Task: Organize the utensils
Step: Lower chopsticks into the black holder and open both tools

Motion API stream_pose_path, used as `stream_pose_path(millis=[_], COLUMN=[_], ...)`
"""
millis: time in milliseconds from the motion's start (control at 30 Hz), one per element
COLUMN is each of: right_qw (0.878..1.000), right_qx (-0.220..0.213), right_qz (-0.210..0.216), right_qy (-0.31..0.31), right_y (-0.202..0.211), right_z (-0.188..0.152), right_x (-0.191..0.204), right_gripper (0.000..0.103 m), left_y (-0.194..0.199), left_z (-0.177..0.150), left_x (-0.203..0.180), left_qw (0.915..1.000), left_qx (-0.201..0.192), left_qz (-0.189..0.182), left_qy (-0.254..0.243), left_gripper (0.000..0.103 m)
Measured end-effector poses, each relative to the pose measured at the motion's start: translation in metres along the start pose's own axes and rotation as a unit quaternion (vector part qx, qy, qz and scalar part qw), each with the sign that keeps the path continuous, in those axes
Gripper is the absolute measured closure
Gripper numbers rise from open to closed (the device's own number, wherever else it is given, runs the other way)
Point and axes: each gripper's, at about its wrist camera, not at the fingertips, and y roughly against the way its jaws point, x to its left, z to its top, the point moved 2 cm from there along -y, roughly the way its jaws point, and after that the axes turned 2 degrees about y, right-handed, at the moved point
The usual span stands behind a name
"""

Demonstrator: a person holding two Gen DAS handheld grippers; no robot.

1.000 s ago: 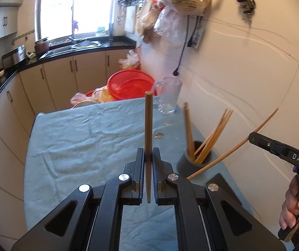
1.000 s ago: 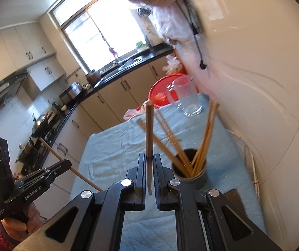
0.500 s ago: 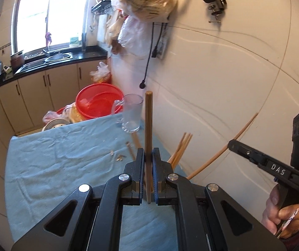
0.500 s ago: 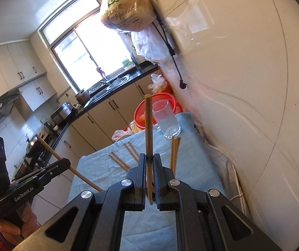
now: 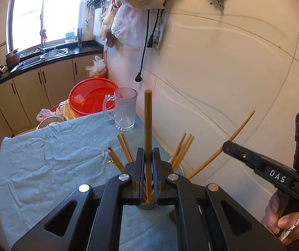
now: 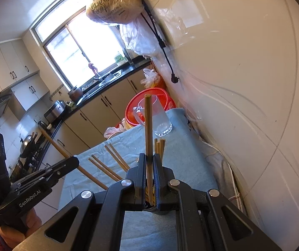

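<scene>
Both tools, left [image 5: 148, 159] and right [image 6: 148, 161], pinching a chopstick [image 5: 148, 125] each over the holder [image 6: 157, 210]; next, lowering in.

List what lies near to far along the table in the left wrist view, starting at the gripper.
left gripper shut on a chopstick → chopsticks in the holder → glass mug → red basin
</scene>
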Motion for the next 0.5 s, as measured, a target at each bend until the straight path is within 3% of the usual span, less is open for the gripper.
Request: stream_pose_path(millis=[500], right_qw=[0.999], right_qx=[0.047], right_qz=[-0.008], right_qy=[0.013], right_y=[-0.046], right_z=[-0.015], right_x=[0.0], right_gripper=[0.096], left_y=[-0.021], left_z=[-0.007], left_x=[0.015], left_qw=[0.9994], left_qx=[0.028], left_qz=[0.005], left_qy=[0.019], left_gripper=[0.096])
